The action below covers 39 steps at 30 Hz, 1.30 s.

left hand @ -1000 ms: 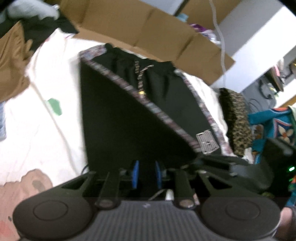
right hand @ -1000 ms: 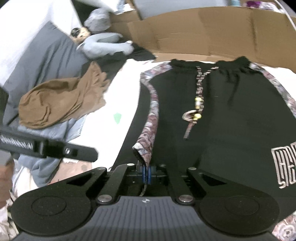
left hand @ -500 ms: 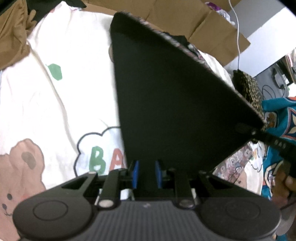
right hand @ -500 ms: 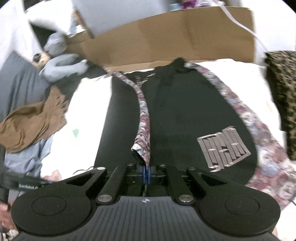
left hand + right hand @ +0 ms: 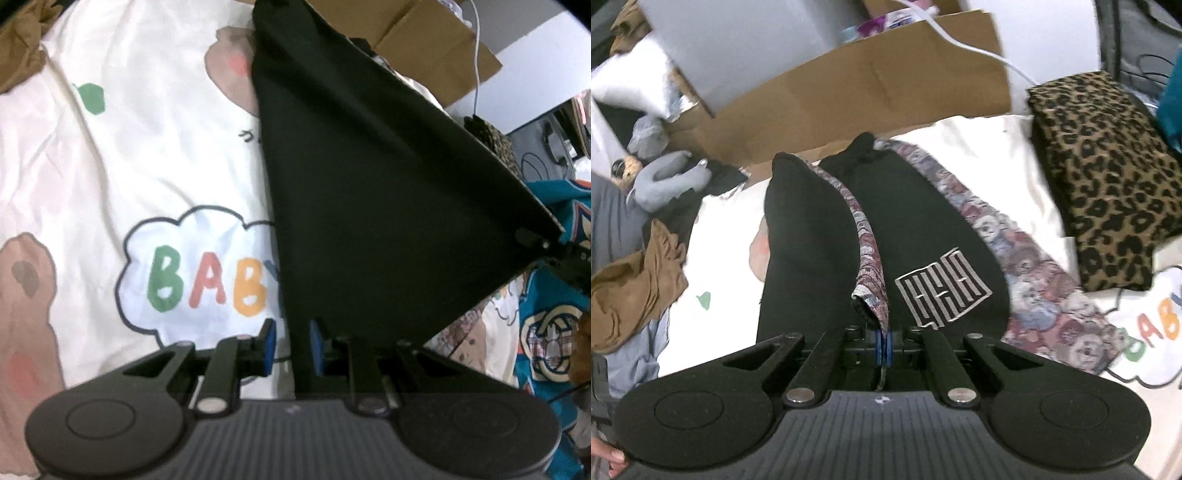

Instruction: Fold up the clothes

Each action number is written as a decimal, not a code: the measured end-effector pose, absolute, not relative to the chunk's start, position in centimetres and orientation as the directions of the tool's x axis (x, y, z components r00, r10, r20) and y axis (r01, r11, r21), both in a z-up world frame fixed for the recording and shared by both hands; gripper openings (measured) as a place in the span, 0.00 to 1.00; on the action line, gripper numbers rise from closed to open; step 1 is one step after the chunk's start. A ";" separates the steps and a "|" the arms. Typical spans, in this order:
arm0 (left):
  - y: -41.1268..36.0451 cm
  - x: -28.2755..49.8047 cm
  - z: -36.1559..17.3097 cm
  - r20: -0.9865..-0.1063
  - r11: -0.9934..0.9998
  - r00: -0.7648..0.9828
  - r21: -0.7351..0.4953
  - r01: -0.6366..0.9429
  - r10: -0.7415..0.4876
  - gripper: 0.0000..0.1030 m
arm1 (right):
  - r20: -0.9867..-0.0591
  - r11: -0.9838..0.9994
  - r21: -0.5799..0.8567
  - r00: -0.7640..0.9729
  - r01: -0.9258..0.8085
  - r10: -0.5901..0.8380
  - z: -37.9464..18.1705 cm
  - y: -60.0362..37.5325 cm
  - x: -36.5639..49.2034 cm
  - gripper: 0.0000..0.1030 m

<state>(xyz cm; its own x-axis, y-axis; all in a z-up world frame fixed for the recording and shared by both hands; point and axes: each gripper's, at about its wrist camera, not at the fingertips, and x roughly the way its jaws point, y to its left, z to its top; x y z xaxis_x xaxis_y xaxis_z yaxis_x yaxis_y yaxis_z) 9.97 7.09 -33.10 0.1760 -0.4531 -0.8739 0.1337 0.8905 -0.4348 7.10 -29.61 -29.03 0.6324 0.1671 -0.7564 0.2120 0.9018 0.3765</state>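
Black shorts [image 5: 923, 221] with bear-patterned side stripes and a white logo [image 5: 942, 288] lie on a cream printed sheet [image 5: 110, 184]. One half is lifted and stretched taut over the other. My right gripper [image 5: 884, 343] is shut on the hem of the patterned stripe [image 5: 871, 266]. In the left wrist view the black fabric [image 5: 369, 184] rises as a tight triangle from my left gripper [image 5: 292, 343], which grips its lower corner between blue pads [image 5: 316, 345]. The right gripper [image 5: 533, 236] shows there at the far right corner of the cloth.
A folded leopard-print cloth [image 5: 1108, 184] lies right of the shorts. Cardboard [image 5: 868, 92] lines the far edge. A brown garment [image 5: 628, 295] and a grey plush toy [image 5: 665, 177] sit at the left. A teal printed garment [image 5: 546, 332] lies at the near right.
The lifted half of the shorts has swung right over the other half, hiding the drawstring. The right gripper carried its hem rightward; the left gripper sank toward the sheet.
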 end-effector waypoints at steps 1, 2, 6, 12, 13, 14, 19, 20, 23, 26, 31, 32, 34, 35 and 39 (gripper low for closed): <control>6.9 9.9 -33.2 -0.872 0.887 0.170 -0.441 0.138 -0.460 0.20 | -0.759 0.900 0.371 0.633 0.228 0.152 -29.0 -30.1 6.9 0.01; 6.8 9.9 -33.3 -0.872 0.886 0.163 -0.443 0.139 -0.462 0.20 | -0.762 0.896 0.369 0.633 0.248 0.138 -29.1 -30.8 6.7 0.01; 6.1 9.6 -34.0 -0.867 0.875 0.130 -0.467 0.131 -0.482 0.22 | -0.790 0.877 0.341 0.609 0.340 0.071 -30.3 -33.3 6.1 0.01; 4.6 9.5 -36.2 -0.820 0.822 0.063 -0.565 0.073 -0.570 0.29 | -0.846 0.857 0.292 0.533 0.426 0.023 -33.7 -34.9 5.1 0.01; 4.5 9.4 -36.6 -0.805 0.807 0.055 -0.588 0.056 -0.590 0.34 | -0.849 0.856 0.290 0.528 0.428 0.024 -34.1 -35.0 5.0 0.01; 4.4 9.4 -37.1 -0.790 0.791 0.042 -0.610 0.033 -0.611 0.36 | -0.851 0.855 0.289 0.524 0.430 0.024 -34.4 -35.0 4.9 0.01; 4.1 8.7 -38.9 -0.768 0.768 0.003 -0.640 -0.025 -0.640 0.37 | -0.855 0.847 0.303 0.518 0.436 0.039 -35.7 -35.4 4.9 0.01; 4.1 8.5 -39.2 -0.757 0.757 0.001 -0.653 -0.037 -0.653 0.37 | -0.850 0.835 0.324 0.524 0.445 0.050 -36.1 -35.7 4.9 0.01; 4.1 8.2 -40.0 -0.736 0.735 -0.005 -0.675 -0.065 -0.677 0.38 | -0.840 0.805 0.363 0.538 0.470 0.065 -37.0 -36.4 4.7 0.01; 4.2 7.9 -40.8 -0.703 0.700 -0.004 -0.707 -0.099 -0.711 0.37 | -0.846 0.817 0.347 0.530 0.461 0.059 -38.0 -36.1 4.9 0.02; 4.5 7.6 -41.2 -0.663 0.655 0.015 -0.744 -0.134 -0.749 0.29 | -0.846 0.834 0.315 0.532 0.453 0.030 -39.3 -36.0 5.2 0.11; 4.5 7.6 -41.1 -0.661 0.654 0.017 -0.746 -0.128 -0.751 0.26 | -0.848 0.836 0.311 0.530 0.452 0.028 -39.5 -36.0 5.2 0.11; 4.6 7.7 -40.8 -0.655 0.649 0.020 -0.752 -0.116 -0.755 0.20 | -0.843 0.843 0.305 0.537 0.443 0.024 -39.6 -36.1 5.3 0.12; 4.6 7.7 -40.7 -0.645 0.640 0.020 -0.760 -0.112 -0.764 0.19 | -0.841 0.846 0.302 0.540 0.439 0.019 -39.6 -36.2 5.4 0.13; 4.3 8.1 -40.7 -0.621 0.616 0.011 -0.779 -0.116 -0.783 0.20 | -0.837 0.835 0.301 0.547 0.462 -0.001 -39.6 -37.2 5.6 0.26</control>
